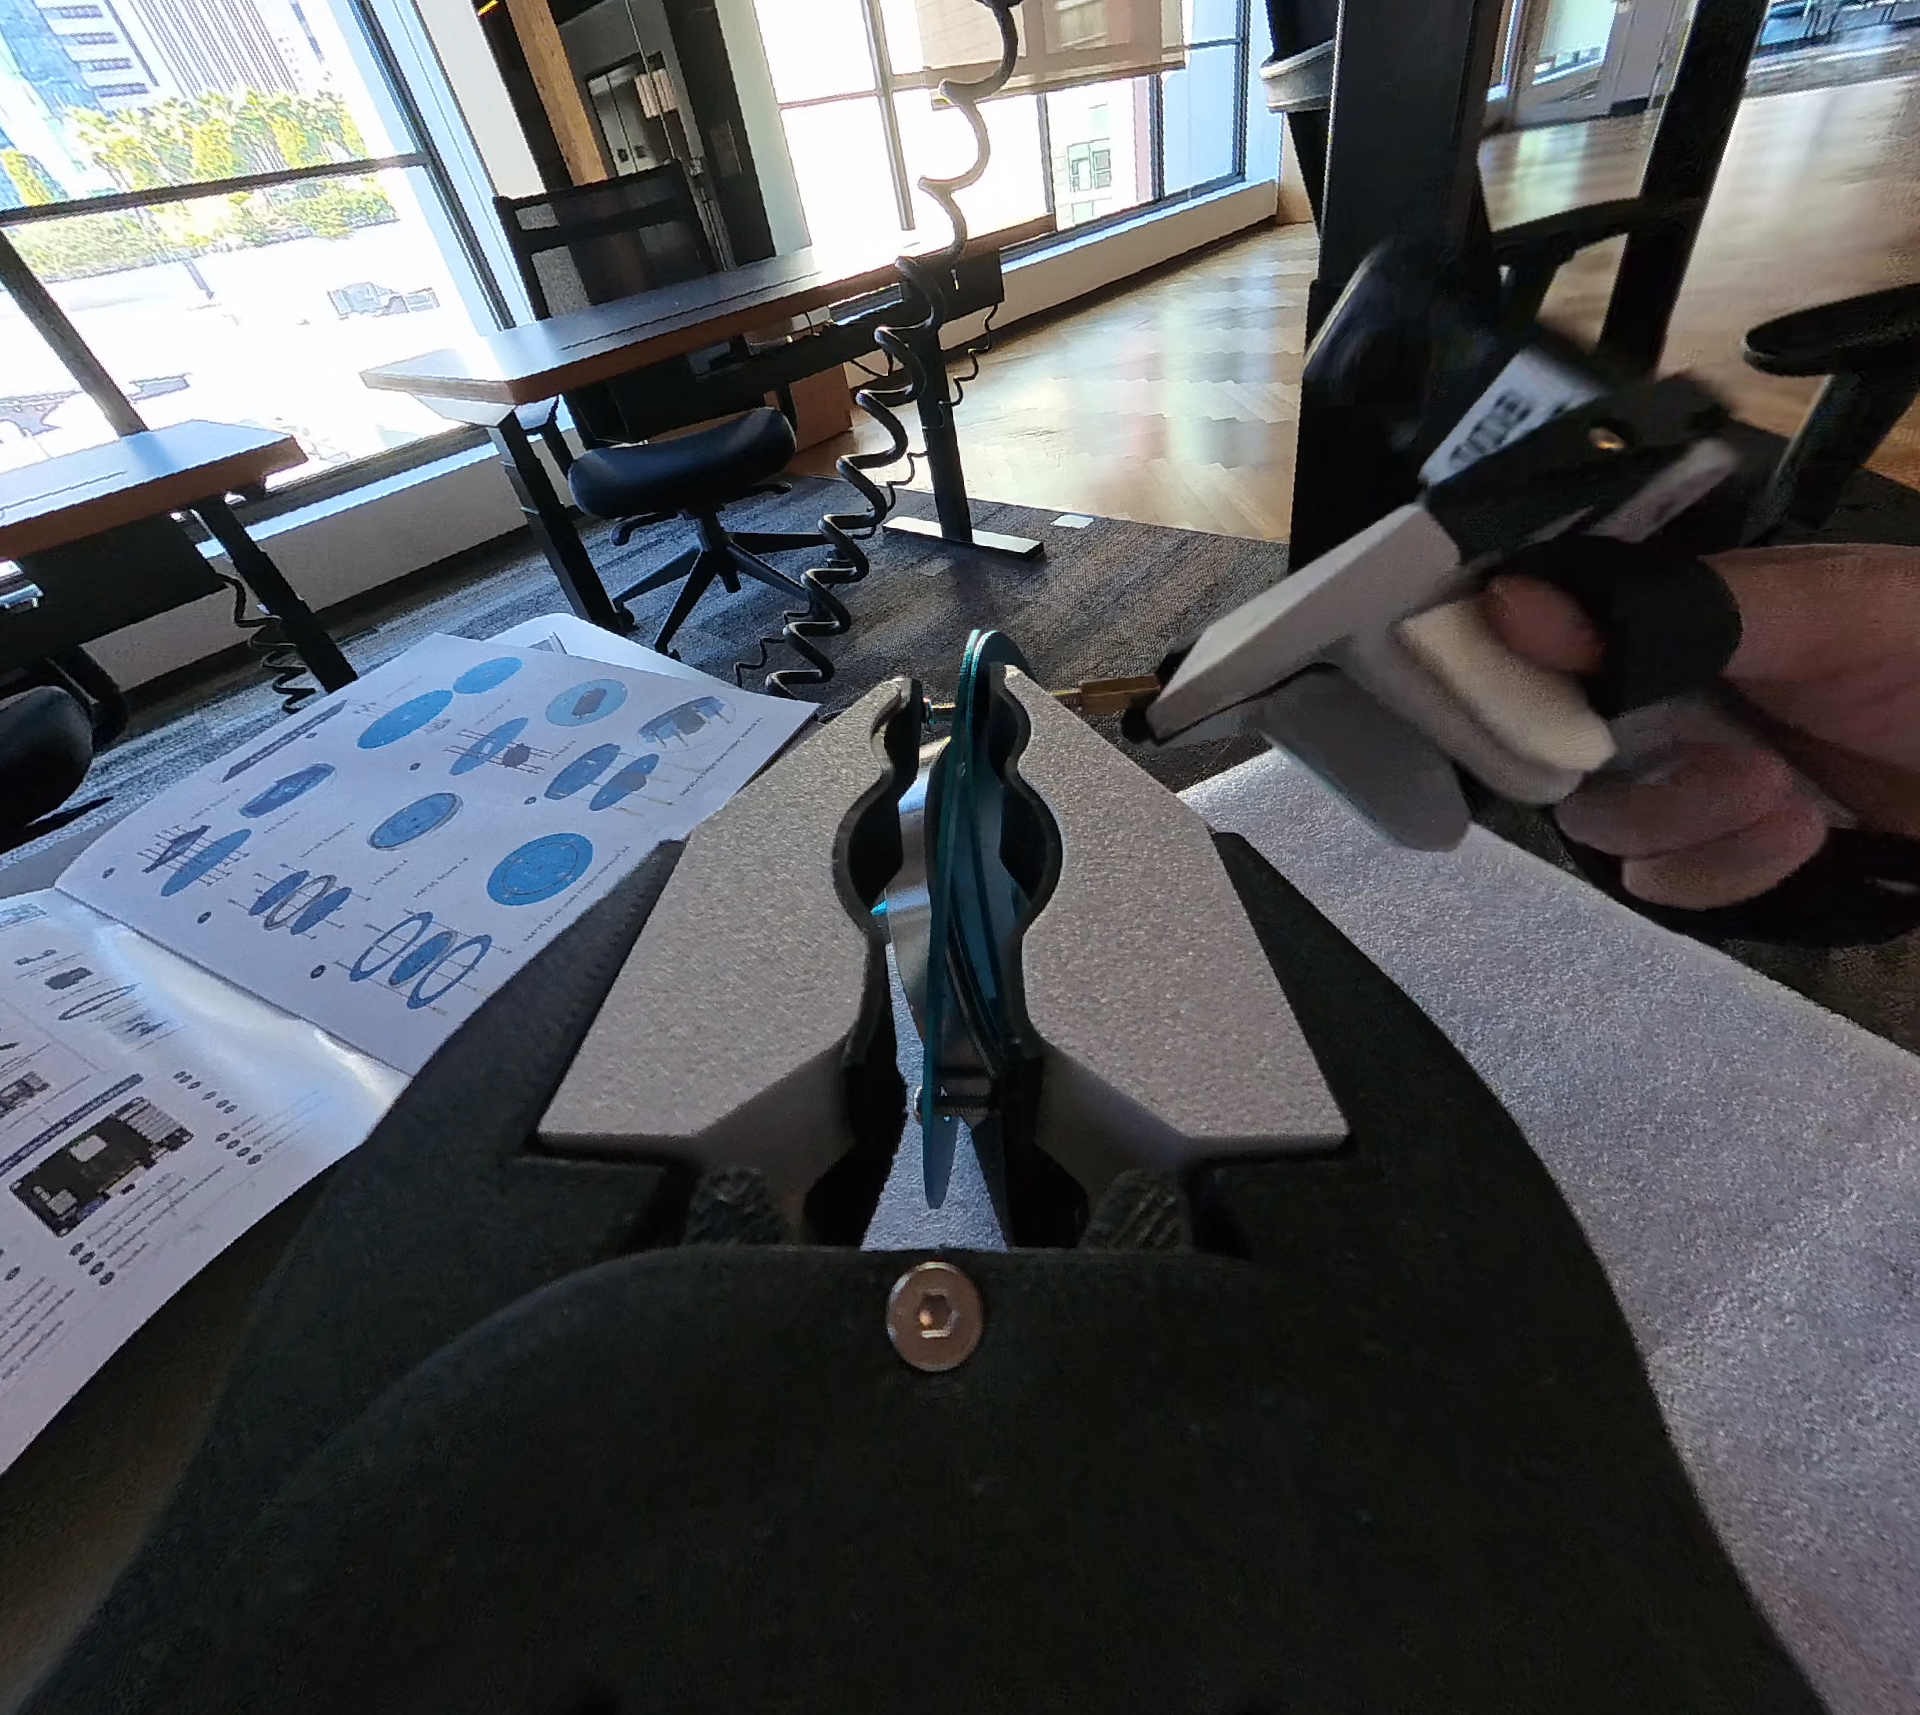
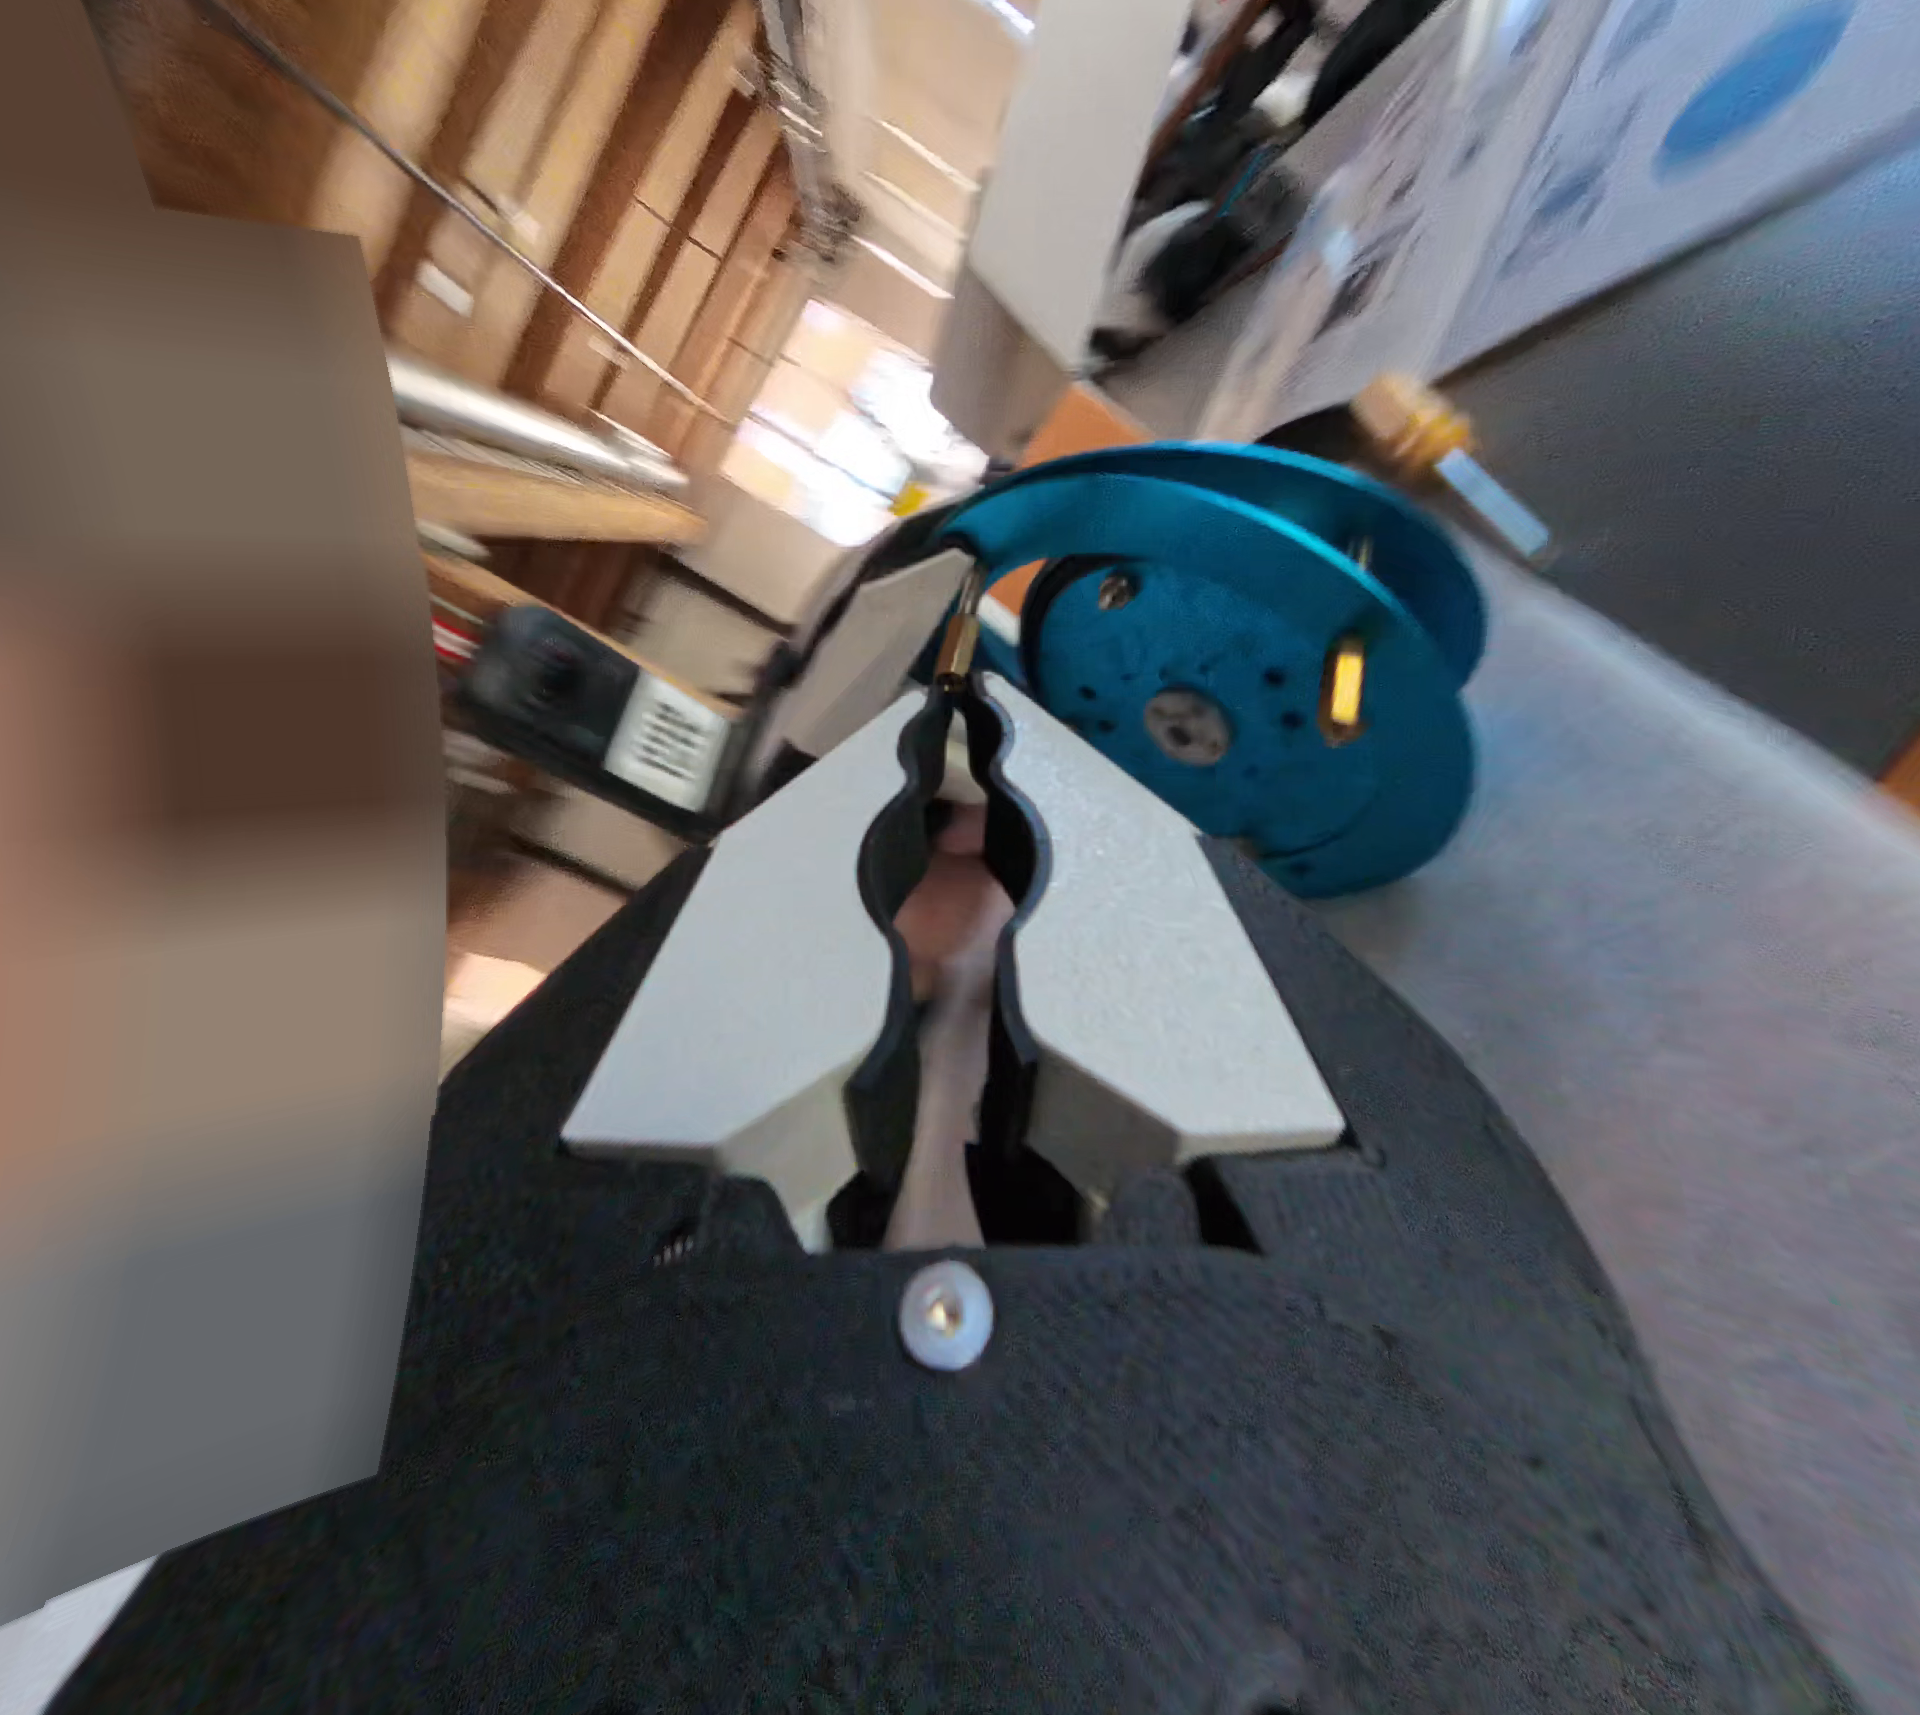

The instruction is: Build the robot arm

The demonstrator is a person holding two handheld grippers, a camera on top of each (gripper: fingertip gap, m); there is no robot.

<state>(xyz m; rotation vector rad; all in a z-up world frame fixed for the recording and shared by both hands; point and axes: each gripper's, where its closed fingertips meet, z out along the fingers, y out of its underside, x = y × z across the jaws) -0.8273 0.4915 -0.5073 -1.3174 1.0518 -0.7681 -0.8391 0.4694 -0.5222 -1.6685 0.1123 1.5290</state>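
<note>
My left gripper [image 1: 961, 709] is shut on a thin blue round plate [image 1: 961, 844], held edge-on between its fingers above the grey foam mat [image 1: 1558, 1146]. In the right wrist view the same blue plate assembly [image 2: 1247, 709] shows its face, with a centre screw and brass standoffs. My right gripper [image 2: 961, 699] is shut on a small brass standoff [image 2: 954, 652] at its fingertips, set against the plate's rim beside the left gripper's finger [image 2: 883, 637]. In the left wrist view the right gripper [image 1: 1153, 715] comes in from the right, a hand on its handle, with the brass standoff [image 1: 1117, 691] at its tip.
Printed instruction sheets [image 1: 416, 834] with blue diagrams lie on the left of the table. Another brass piece [image 2: 1418, 429] lies on the mat beyond the plate. Desks, a black stool [image 1: 686, 470], a coiled cable [image 1: 862, 502] and a black table leg [image 1: 1382, 159] stand behind.
</note>
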